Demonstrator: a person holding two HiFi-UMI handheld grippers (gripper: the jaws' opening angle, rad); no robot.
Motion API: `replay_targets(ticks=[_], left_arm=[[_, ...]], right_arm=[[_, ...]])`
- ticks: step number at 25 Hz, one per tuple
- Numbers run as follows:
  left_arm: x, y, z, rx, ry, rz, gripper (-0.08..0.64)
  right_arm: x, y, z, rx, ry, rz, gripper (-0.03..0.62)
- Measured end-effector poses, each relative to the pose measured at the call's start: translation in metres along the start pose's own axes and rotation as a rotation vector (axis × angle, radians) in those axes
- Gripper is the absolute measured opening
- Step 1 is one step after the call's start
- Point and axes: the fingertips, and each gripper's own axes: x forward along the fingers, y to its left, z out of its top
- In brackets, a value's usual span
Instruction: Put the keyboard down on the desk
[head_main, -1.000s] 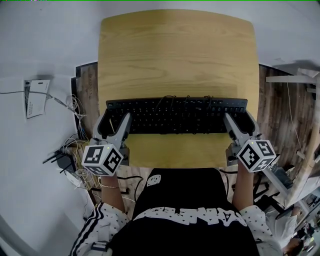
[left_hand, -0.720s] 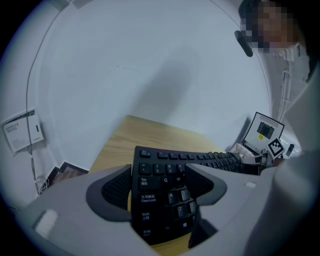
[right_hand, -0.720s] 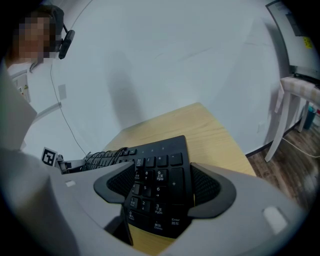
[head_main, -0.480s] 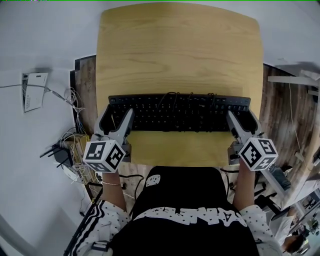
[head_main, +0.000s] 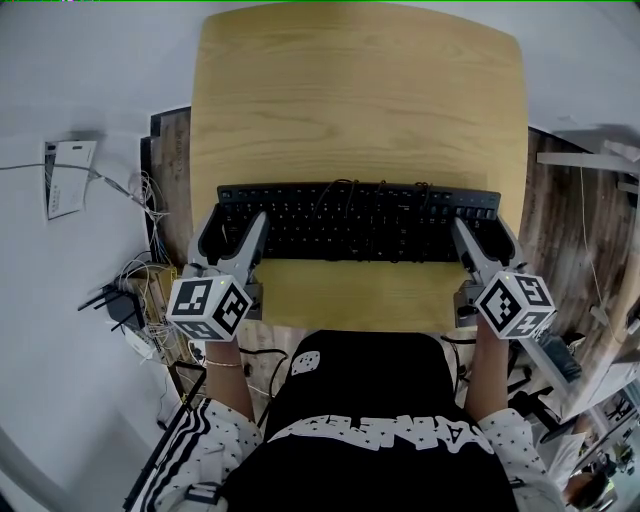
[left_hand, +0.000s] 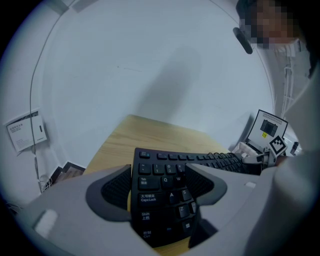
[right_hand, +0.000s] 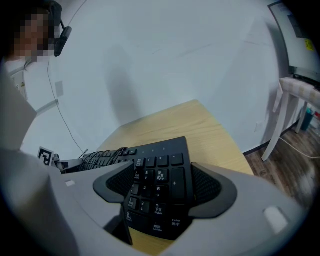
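I see the black keyboard (head_main: 358, 222) lying crosswise over the near half of the wooden counter (head_main: 360, 90), and it is held at both ends. The left gripper (head_main: 233, 232) has its fingers clamped on the keyboard's left end. In the left gripper view the Tab and Caps Lock keys sit between the two dark pads; one finger lies on the keys and the other is at the outer edge. The right gripper (head_main: 481, 238) is closed in the same manner on the number-pad end, and the keys fill the space between its fingers. I cannot tell if the underside of the keyboard touches the counter or is just above it.

A thin dark cable (head_main: 372, 190) is bundled along the keyboard's edge just beyond the fingertips, and bare wood stretches further beyond it.

Both forearms reach forward from the body, nearly parallel. Each gripper points away from the body and is turned a little inward, with its marker cube (head_main: 208, 308) at the back end, facing up.

Outward of the left fingers, below the counter level, loose wires (head_main: 140, 290) lie on the floor. Further out, a white card (head_main: 68, 165) sits on a white surface.
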Motion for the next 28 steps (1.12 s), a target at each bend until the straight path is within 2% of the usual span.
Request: replay_targets(ticks=[8, 14, 28], left_arm=[[0.002, 0.002, -0.007, 0.011, 0.017, 0.022, 0.317], [0.006, -0.002, -0.013, 0.043, 0.043, 0.004, 0.353], [0.004, -0.002, -0.011, 0.027, 0.027, -0.02, 0.357]], right_arm=[[0.005, -0.001, -0.003, 0.003, 0.003, -0.021, 0.37], [0.006, -0.002, -0.004, -0.003, 0.001, -0.031, 0.374], [0.003, -0.002, -0.002, -0.017, -0.035, -0.054, 0.374]])
